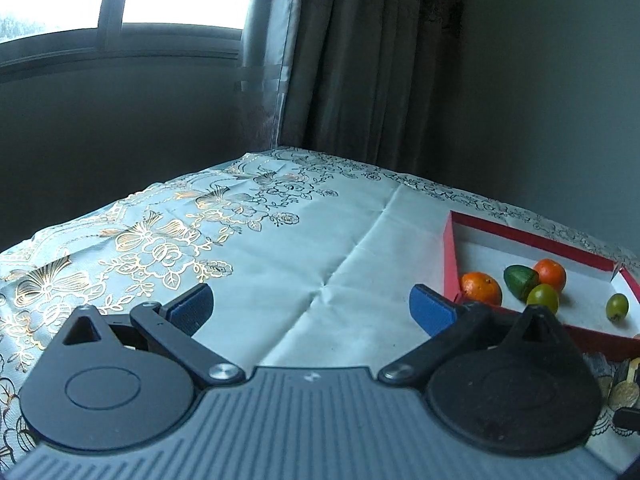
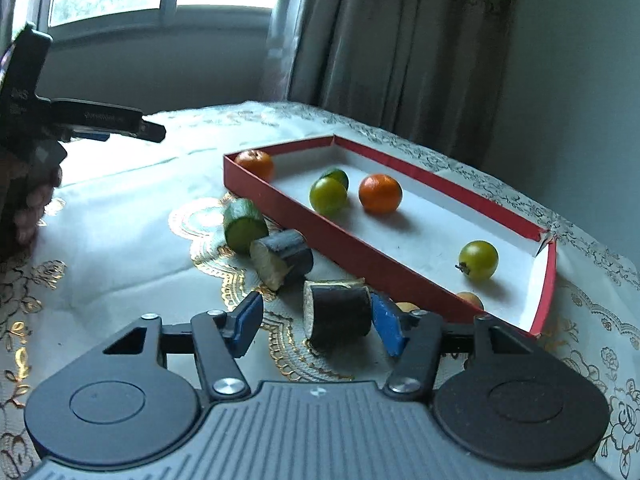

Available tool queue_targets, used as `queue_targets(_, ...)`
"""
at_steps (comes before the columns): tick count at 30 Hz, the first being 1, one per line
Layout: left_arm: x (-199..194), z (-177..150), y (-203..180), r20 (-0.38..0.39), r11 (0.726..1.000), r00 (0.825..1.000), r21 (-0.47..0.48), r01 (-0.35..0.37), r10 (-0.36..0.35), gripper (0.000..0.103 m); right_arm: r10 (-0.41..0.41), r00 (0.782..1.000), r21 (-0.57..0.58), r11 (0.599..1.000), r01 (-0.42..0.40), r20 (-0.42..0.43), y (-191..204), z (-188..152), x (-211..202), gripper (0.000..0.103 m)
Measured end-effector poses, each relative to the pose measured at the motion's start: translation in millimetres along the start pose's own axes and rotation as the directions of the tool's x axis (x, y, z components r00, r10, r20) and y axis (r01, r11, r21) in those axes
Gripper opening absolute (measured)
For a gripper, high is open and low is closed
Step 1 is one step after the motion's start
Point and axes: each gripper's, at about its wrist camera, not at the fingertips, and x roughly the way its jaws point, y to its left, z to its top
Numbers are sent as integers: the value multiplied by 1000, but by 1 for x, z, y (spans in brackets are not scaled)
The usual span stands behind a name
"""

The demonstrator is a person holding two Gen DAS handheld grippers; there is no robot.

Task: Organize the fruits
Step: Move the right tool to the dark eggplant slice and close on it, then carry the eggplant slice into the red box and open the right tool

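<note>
Pale satin tablecloth [image 2: 120, 248] with gold flower print fills the lower half of both views, with a grey curtain [image 2: 384, 40] hanging behind it at the upper right. Across the middle right of my right-hand view lies the red cardboard tray [image 2: 320, 224] with its white floor; it shows again at the right edge of my left-hand view. Inside it I count 2 orange mandarins [image 2: 380, 193], 1 more [image 2: 254, 163] in the far left corner, and 2 yellow-green round fruits [image 2: 328, 196] [image 2: 478, 260], with a darker green one [image 2: 338, 176] partly hidden behind the nearer of them.

Outside the tray, along its near wall, sit 3 cut pieces: a green cucumber stub [image 2: 242, 224], a dark chunk [image 2: 282, 258], and a second dark chunk [image 2: 338, 314] at lower centre.

My right gripper [image 2: 320, 328] brackets that second chunk. Its right pad seems to touch the chunk, while a gap shows at the left pad, so nothing is clamped. My left gripper [image 1: 312, 304] stands spread wide over bare cloth, holding nothing.
</note>
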Motion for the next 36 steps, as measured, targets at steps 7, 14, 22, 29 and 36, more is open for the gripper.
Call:
queue_targets(7,2,1,0,-3,1000,1000,2,3,-3,103,0,1000,5,1000,0,-19,-3,2,7,51)
queue_targets(14,3,1,0,-5,1000,1000,3,3,-3,103,-26,999,64,998,28,-33,-12,0,9,36)
queue_targets(22,6,1,-1,-22,1000,1000,10,0,0,103,-29,999,105,994,27,23,-15,4,-2,35)
queue_targets(29,7,-1,-3,-29,1000,1000,17,-6,6,103,-93,992,154,985,79,80,-19,14,-9,35)
queue_targets(36,7,-1,-3,-30,1000,1000,18,-6,7,103,-156,985,279,951,132,67,-44,41,10,35)
